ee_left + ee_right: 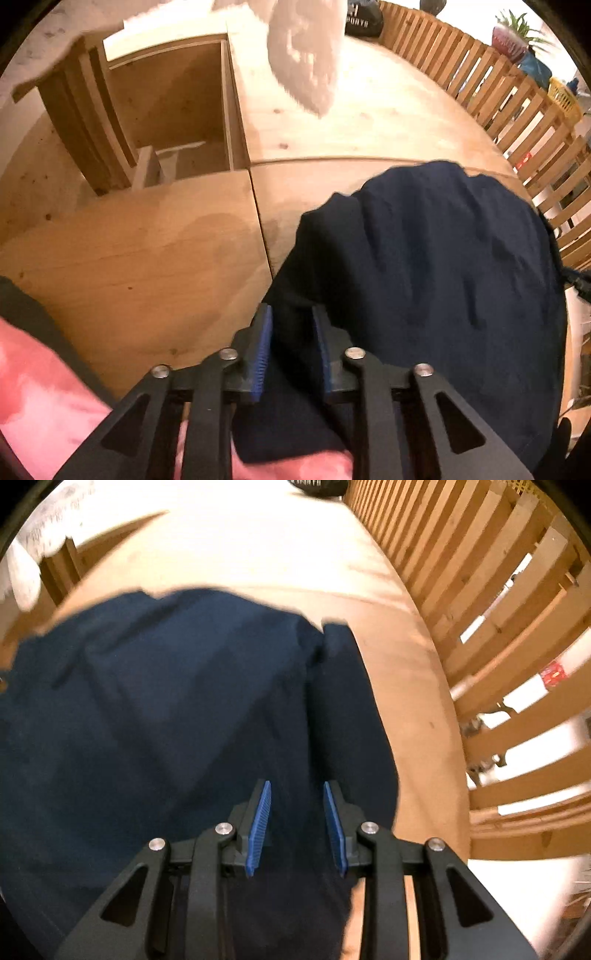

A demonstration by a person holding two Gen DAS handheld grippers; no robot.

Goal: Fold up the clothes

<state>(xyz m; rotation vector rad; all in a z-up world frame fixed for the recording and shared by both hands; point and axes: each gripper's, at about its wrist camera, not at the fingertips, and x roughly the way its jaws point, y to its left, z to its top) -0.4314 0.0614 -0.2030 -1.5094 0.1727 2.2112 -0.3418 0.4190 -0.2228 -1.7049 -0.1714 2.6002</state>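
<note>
Your left hand-held gripper (291, 328) tips steeply down, its blue pads (263, 347) parted with a fold of the navy garment (443, 280) between them; whether they pinch it you cannot tell. Your right hand-held gripper (297, 805) tips down likewise, pads apart over the same cloth, grip unclear. The garment lies rumpled on the wooden desk (129, 266). A slatted wooden fence (480, 602) edges the desk, a white cloth (303, 55) lies further off, and pink fabric (40, 398) shows at the near left.
</note>
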